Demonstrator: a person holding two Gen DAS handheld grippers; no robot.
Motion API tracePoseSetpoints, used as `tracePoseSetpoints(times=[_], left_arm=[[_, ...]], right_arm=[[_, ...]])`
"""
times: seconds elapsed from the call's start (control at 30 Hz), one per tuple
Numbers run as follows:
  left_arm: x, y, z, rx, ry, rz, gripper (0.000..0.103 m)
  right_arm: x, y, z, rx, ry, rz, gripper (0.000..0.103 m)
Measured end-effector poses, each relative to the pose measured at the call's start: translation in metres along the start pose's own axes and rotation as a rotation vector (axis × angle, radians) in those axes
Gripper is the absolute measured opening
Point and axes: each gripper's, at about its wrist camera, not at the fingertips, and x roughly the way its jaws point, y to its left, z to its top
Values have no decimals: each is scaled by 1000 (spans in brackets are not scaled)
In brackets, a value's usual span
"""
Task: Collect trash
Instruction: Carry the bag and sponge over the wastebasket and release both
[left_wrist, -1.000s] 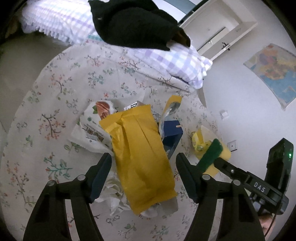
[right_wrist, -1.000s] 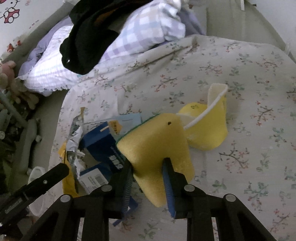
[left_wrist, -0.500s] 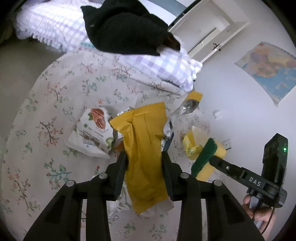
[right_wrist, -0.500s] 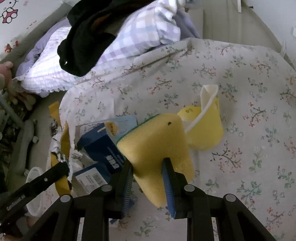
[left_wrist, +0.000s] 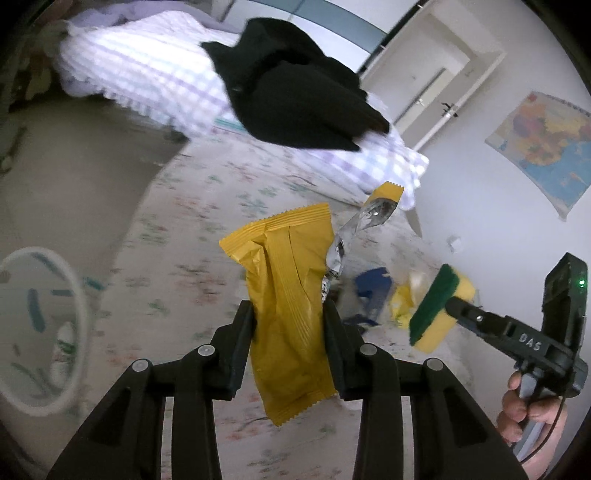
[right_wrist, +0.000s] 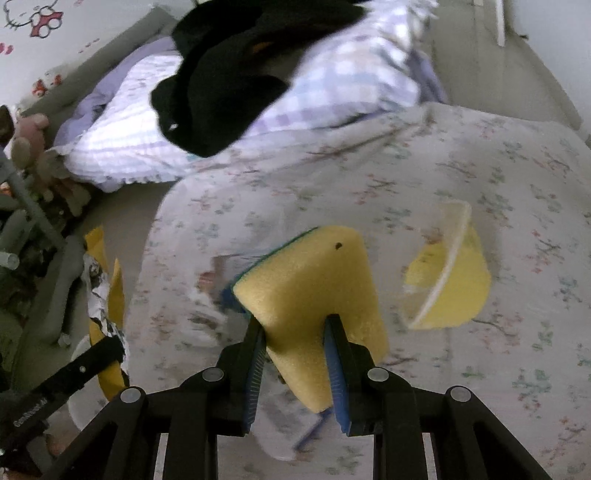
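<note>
My left gripper (left_wrist: 289, 325) is shut on a yellow snack wrapper (left_wrist: 288, 295) and holds it in the air above the floral bedspread (left_wrist: 207, 206); a torn silver-lined strip (left_wrist: 365, 221) hangs beside it. My right gripper (right_wrist: 295, 332) is shut on a yellow sponge with a green scouring side (right_wrist: 314, 295); it also shows in the left wrist view (left_wrist: 436, 306). A crushed yellow cup (right_wrist: 450, 273) lies on the bedspread (right_wrist: 480, 177) to the right. A blue carton (left_wrist: 373, 288) lies blurred behind the wrapper. The wrapper shows at the left of the right wrist view (right_wrist: 110, 291).
A white round bin (left_wrist: 40, 325) stands at the lower left beside the bed. A checked pillow (left_wrist: 155, 81) with black clothing (left_wrist: 295, 96) on it lies at the bed's far end. A wall with a map (left_wrist: 543, 144) is at the right.
My left gripper closed on the yellow wrapper, lifted it off the trash pile and swung left toward the white bin. The right gripper kept its hold on the sponge.
</note>
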Motion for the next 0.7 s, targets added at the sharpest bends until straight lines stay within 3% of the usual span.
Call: tracePoseSetpoints(times=[0.37,0.7], left_arm=[[-58,96,-6,-92,-52,155,39],[-83,182,-23,-177,-14,271,39]], right_arm=[[31,97,-13,-116,32,108,29],[84,180,-37,-192,115,166,29]])
